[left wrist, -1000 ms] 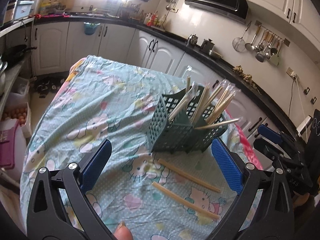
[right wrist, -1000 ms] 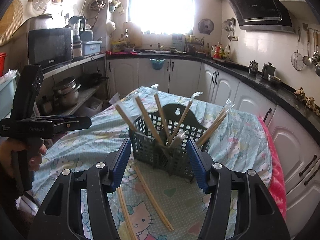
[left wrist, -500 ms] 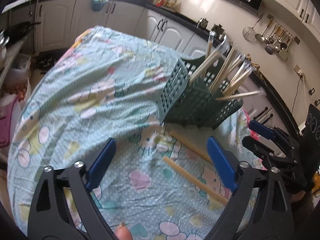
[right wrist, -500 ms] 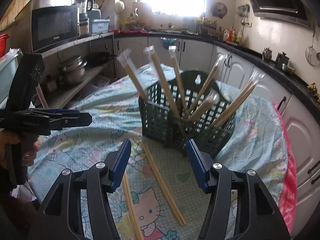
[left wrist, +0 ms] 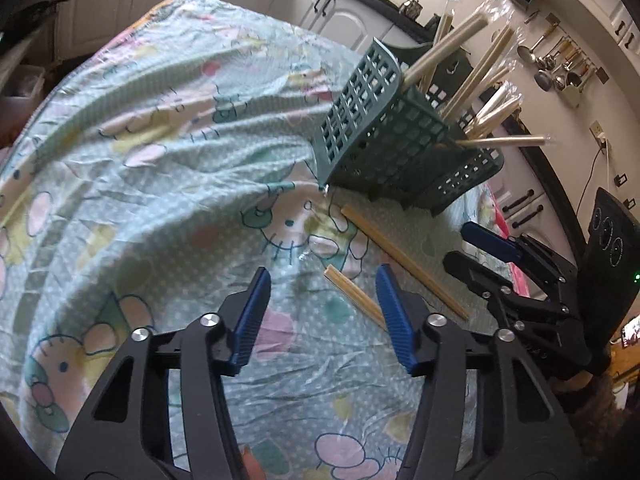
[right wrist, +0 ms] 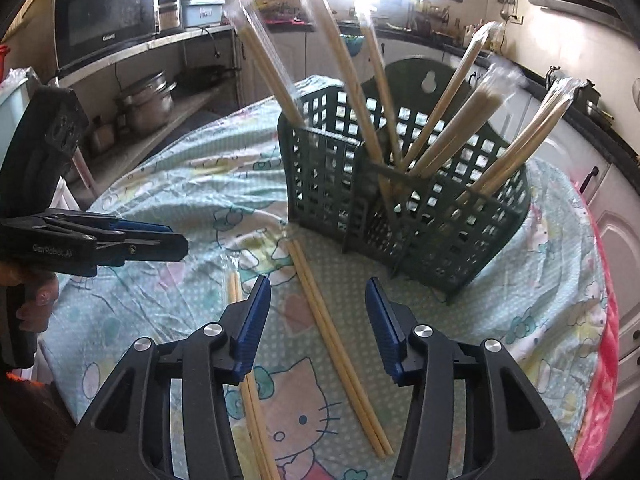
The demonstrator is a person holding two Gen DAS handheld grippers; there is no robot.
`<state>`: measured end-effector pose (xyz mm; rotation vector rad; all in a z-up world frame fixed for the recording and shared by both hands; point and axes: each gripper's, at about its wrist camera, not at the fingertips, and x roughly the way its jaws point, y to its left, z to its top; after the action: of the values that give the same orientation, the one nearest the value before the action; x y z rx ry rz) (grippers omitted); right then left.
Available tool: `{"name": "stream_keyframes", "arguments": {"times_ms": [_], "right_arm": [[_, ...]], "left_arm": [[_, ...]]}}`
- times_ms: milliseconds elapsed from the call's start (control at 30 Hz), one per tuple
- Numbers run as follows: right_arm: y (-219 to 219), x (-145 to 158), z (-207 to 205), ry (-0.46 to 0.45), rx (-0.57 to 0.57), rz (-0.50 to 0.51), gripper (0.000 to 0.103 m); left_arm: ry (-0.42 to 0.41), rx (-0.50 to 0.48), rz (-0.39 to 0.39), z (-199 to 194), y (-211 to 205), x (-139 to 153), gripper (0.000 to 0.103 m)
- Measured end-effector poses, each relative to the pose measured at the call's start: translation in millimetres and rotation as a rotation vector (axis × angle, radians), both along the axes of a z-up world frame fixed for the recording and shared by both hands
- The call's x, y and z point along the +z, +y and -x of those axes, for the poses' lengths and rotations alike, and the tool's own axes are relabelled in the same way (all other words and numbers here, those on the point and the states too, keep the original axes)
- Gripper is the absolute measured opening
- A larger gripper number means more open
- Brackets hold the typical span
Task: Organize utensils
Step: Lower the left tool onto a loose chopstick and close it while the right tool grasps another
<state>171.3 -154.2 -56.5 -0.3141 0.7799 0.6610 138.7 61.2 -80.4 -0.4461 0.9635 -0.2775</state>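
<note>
A dark green lattice basket point(left wrist: 394, 148) point(right wrist: 404, 204) stands on the cartoon-cat tablecloth point(left wrist: 140, 168), holding several wrapped chopstick pairs point(right wrist: 452, 120). Two more wrapped pairs lie flat in front of it: the nearer pair point(left wrist: 354, 298) point(right wrist: 250, 384) and the farther pair point(left wrist: 404, 262) point(right wrist: 336, 324). My left gripper point(left wrist: 322, 308) is open and empty, low over the cloth, its end of the nearer pair between its fingers. My right gripper point(right wrist: 318, 320) is open and empty, straddling the farther pair. Each gripper shows in the other's view: the right one point(left wrist: 516, 264), the left one point(right wrist: 120, 240).
Kitchen counters and white cabinets point(left wrist: 332, 16) ring the table. A shelf with a microwave point(right wrist: 104, 28) and pots point(right wrist: 148, 104) stands to the left in the right wrist view. Ladles hang on the wall point(left wrist: 560, 68). A pink table edge point(right wrist: 608, 360) runs at the right.
Both grippers have moved forward and down toward the cloth. The left gripper's jaws have narrowed around the end of the nearer pair. The basket looms larger in both views.
</note>
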Motion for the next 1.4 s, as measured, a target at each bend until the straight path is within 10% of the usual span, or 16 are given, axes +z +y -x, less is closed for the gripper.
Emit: {"name": "stream_keyframes", "arguments": {"times_ms": [467,800,1400], "right_arm": [[5,-27,-18,0.069,0.007,0.034,0.041],[28,-41,-37,0.109,0.039,0.064,0.038],[81,-50,-62,0.15,0.076,0.105,0.018]], "left_arm": [[0.09,-0.028,0.024,-35,-14,-25,0.037],[0.11,-0.023,0.002,-49,-7,-33,0.007],[0.036,0.031,0.086,-24,39,-12,0.002]]}}
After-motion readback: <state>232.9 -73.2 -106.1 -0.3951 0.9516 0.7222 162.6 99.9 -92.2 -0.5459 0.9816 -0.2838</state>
